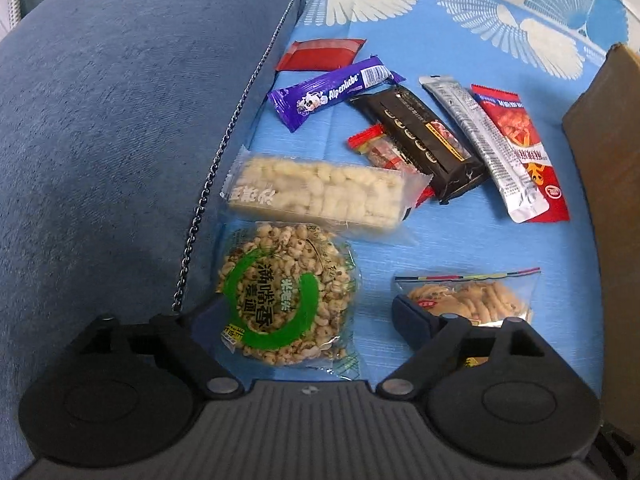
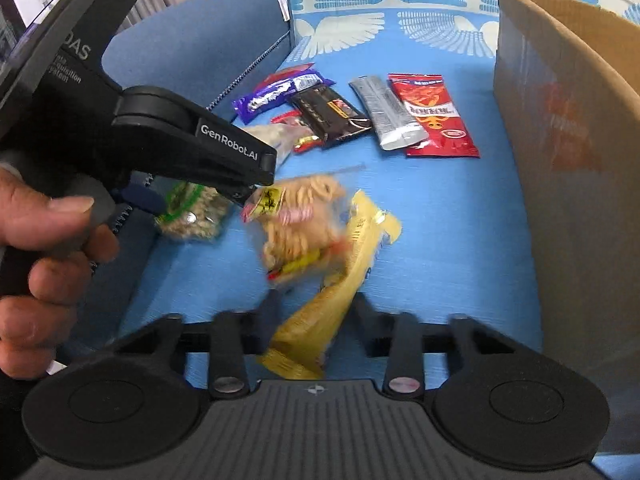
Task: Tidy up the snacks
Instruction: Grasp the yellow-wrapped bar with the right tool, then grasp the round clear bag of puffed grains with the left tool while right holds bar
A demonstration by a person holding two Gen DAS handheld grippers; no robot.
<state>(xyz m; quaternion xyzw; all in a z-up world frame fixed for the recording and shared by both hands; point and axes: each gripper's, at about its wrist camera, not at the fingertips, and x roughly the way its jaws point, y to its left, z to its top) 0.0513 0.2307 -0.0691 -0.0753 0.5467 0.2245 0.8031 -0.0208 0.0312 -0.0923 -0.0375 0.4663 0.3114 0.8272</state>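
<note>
Below, 2 wrist views show loose snacks on a blue patterned cover [image 1: 460, 240], with a cardboard box [image 2: 568, 128] standing at the right edge.

Handling: the round puffed-grain cake [image 1: 280, 292] in clear film is judged light, brittle and slippery; it is best taken across its flat faces or by the crimped film edge, with gentle pressure. The yellow packet [image 2: 320, 320] is judged light and soft, a thin crinkly wrapper that folds under the pads; a hold near 1 end lets the rest hang free. The clear bag of twisted crackers [image 2: 300, 224] is judged fragile, its contents easily crushed.

Left gripper [image 1: 316, 316]: jaws spread wide. 1 finger [image 1: 208, 312] lies at the left rim of the puffed-grain cake, the other [image 1: 416, 316] at the near corner of the cracker bag. The cake sits between them, and the pads do not press on it.

Right gripper [image 2: 316, 312]: jaws drawn close together, pinching the yellow packet, which stands tilted between the 2 fingers. Motion blur softens the packet and cracker bag, so whether they touch cannot be told.

Farther back lie a purple Alpenliebe bar [image 1: 332, 94], a black bar [image 1: 424, 140], a silver sachet [image 1: 480, 144] and a red packet [image 1: 520, 136], close together and untouched.
</note>
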